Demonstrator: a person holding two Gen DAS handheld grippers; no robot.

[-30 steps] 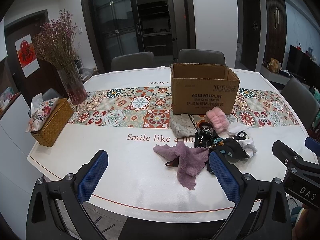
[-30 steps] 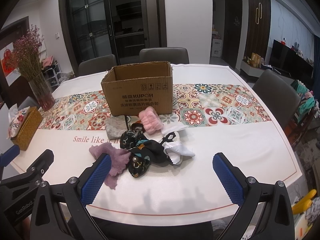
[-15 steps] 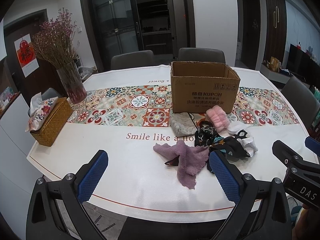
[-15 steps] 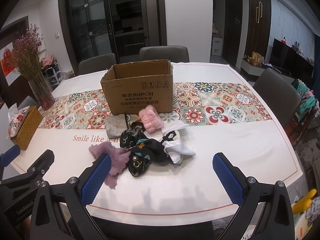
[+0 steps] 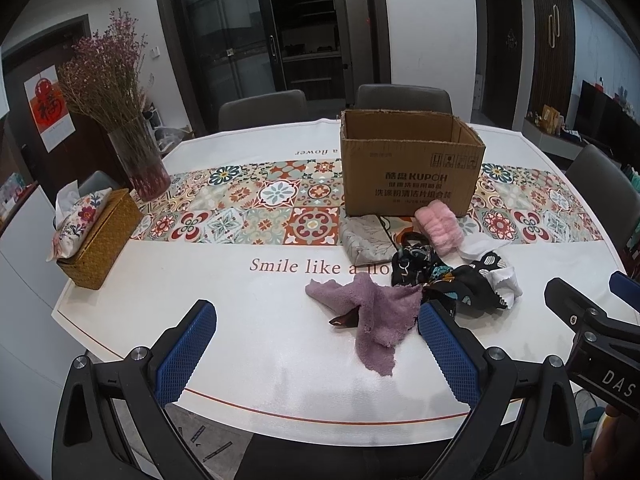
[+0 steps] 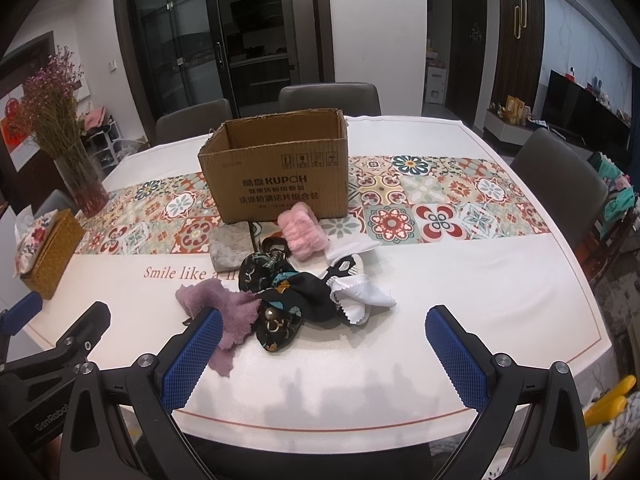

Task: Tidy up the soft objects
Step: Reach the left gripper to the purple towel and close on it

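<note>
A pile of soft things lies on the table in front of an open cardboard box (image 5: 412,168) (image 6: 280,176). It holds a purple cloth (image 5: 372,312) (image 6: 228,312), a pink fluffy piece (image 5: 438,228) (image 6: 302,232), a grey pouch (image 5: 366,240) (image 6: 230,246), dark patterned fabric (image 5: 460,288) (image 6: 288,300) and a white cloth (image 5: 506,284) (image 6: 362,298). My left gripper (image 5: 318,340) is open and empty, near the table's front edge, just short of the purple cloth. My right gripper (image 6: 324,344) is open and empty, just short of the pile.
A glass vase of dried flowers (image 5: 136,156) (image 6: 78,184) and a woven tissue box (image 5: 96,236) (image 6: 48,252) stand at the left. Grey chairs (image 5: 402,98) ring the table. A patterned runner (image 5: 260,208) crosses the tabletop.
Both grippers have edged slightly forward toward the pile. Nothing on the table has moved.
</note>
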